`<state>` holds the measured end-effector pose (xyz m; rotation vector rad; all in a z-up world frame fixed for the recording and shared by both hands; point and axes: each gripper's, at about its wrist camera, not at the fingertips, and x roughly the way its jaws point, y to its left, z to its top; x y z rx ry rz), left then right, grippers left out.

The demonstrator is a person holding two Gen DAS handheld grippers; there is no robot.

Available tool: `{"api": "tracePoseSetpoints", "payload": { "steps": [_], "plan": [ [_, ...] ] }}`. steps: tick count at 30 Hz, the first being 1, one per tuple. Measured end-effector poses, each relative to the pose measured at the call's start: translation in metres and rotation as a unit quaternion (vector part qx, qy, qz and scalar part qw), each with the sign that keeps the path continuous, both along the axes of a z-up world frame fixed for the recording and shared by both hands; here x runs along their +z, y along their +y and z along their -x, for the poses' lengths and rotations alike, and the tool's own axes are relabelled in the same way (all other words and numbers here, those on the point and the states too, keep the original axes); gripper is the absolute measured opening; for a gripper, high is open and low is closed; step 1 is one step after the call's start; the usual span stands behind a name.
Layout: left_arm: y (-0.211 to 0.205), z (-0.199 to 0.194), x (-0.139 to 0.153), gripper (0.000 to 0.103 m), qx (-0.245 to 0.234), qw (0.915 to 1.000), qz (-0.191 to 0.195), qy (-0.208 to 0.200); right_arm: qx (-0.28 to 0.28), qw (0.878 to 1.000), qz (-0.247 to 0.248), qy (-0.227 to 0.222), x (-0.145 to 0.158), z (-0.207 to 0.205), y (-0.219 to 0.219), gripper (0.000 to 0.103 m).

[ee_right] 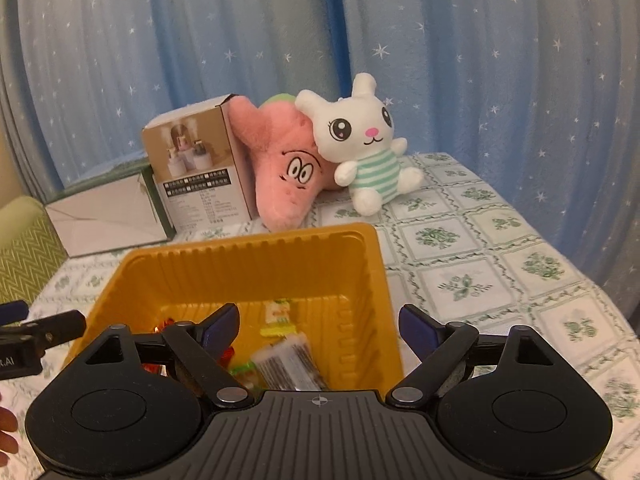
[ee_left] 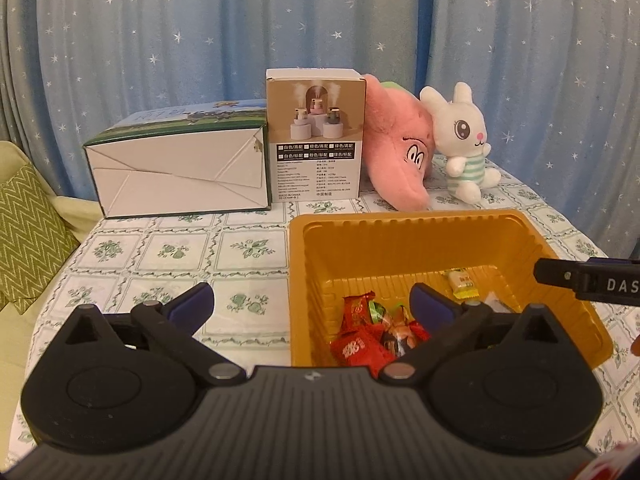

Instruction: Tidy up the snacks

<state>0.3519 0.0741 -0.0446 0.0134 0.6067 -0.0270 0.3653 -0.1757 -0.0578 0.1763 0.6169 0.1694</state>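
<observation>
In the left wrist view, you are holding the left gripper (ee_left: 312,304) spread wide and empty at the near left corner of the orange tray (ee_left: 416,222), where the red snack packets (ee_left: 362,332) are lying heaped against the near wall; keep that claw clear of the rim. In the right wrist view, you are holding the right gripper (ee_right: 319,326) open too, gripping nothing, its left finger over the tray's near right part above the barcoded packet (ee_right: 288,364); lift straight so nothing snags.
</observation>
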Motion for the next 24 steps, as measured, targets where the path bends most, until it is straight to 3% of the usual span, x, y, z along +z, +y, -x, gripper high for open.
{"api": "tracePoseSetpoints", "payload": {
  "steps": [11, 24],
  "plan": [
    [-0.007, 0.049, 0.009, 0.103, 0.005, 0.9996, 0.015, 0.024, 0.019, 1.0, -0.006, 0.019, 0.007, 0.039, -0.009, 0.088],
    [-0.017, 0.132, 0.021, 0.103, 0.027, 0.9982, 0.017, 0.051, 0.029, 0.999, -0.011, 0.02, 0.033, 0.114, -0.026, 0.088]
  ]
}}
